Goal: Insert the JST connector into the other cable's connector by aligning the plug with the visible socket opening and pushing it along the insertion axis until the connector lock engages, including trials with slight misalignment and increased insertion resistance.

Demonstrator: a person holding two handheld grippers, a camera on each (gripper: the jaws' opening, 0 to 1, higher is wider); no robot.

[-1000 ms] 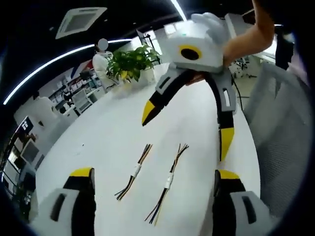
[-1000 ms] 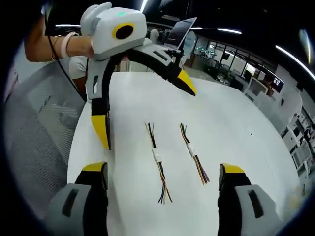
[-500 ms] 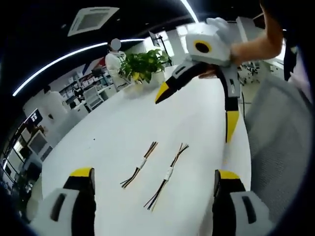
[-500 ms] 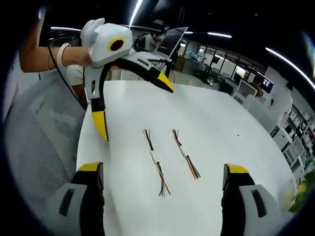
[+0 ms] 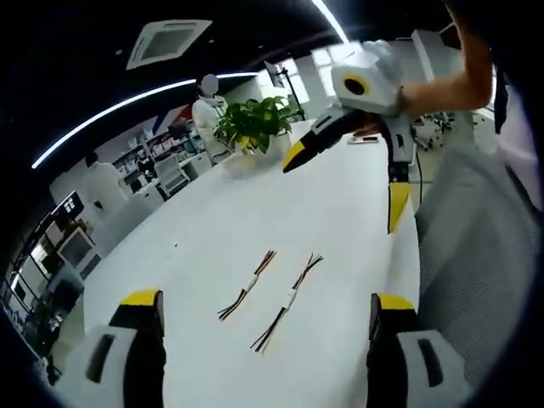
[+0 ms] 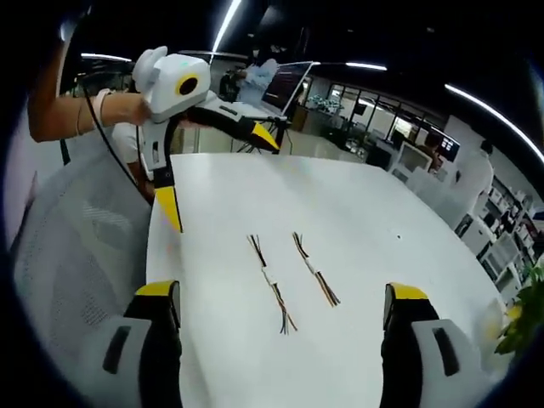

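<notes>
So basically nothing's been done yet on the actual mating. Both cable assemblies are lying loose on the white surface (image 5: 212, 221), side by side and apart from each other, not touching. In the left gripper view there's the left-hand cable (image 5: 247, 286) and the other cable (image 5: 289, 301) next to it. The right gripper view has the same pair from the opposite side, one cable (image 6: 272, 283) and its neighbour (image 6: 314, 274). Each has a small pale housing around mid-length with coloured wires fanning out both ends.

The left tongs (image 5: 268, 310) are spread wide with nothing between them, hanging above the surface well short of the cables. Same story for the right tongs (image 6: 282, 297): spread, empty, cables lying ahead between the two jaw tips. You can also see each pair from the other camera (left tongs (image 6: 217, 174) held up over the far end of the surface, right tongs (image 5: 344, 183) likewise, both splayed open).

So what's left, as I read it: pick up both cables, line up plug and socket, push until the lock catches. All of it, really.

What I can't make out: which housing is the plug and which is the socket, where the socket opening faces, or any latch detail. They're just too small at this range. I also can't tell whether each pale block is a single connector or already a joined pair.
</notes>
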